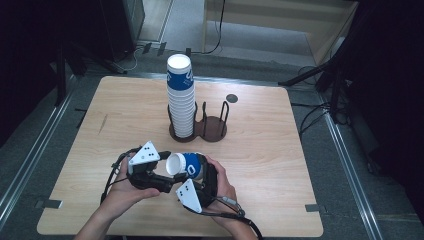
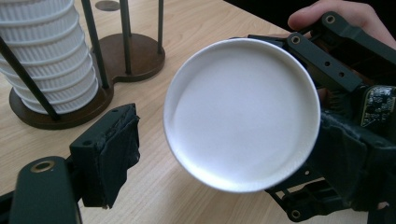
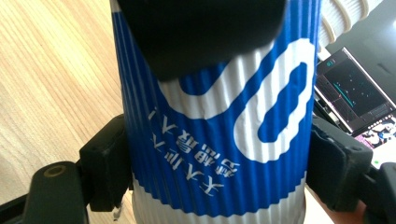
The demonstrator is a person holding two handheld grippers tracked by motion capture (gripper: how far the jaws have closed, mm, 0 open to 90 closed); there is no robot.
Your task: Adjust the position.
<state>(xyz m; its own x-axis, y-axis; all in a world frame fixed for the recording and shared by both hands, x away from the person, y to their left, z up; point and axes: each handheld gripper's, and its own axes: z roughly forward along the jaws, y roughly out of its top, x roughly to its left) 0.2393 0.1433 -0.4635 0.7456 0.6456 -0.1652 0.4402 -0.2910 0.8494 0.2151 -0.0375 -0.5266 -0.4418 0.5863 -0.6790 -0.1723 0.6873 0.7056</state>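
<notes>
One blue cup [image 1: 186, 165] in the right gripper [image 1: 200, 172] jaws (one stack [image 1: 180, 97] behind).

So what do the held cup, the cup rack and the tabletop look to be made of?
Held cup: likely paper, matte, with a ribbed blue-and-white printed sleeve and a smooth white base.
Cup rack: dark brown base, probably wood with a slight sheen, and thin dark uprights, likely metal.
Tabletop: light wood or wood-look laminate; grain lines show.

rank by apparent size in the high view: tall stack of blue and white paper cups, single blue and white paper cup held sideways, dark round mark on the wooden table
1. Tall stack of blue and white paper cups
2. Single blue and white paper cup, held sideways
3. Dark round mark, smallest
</notes>
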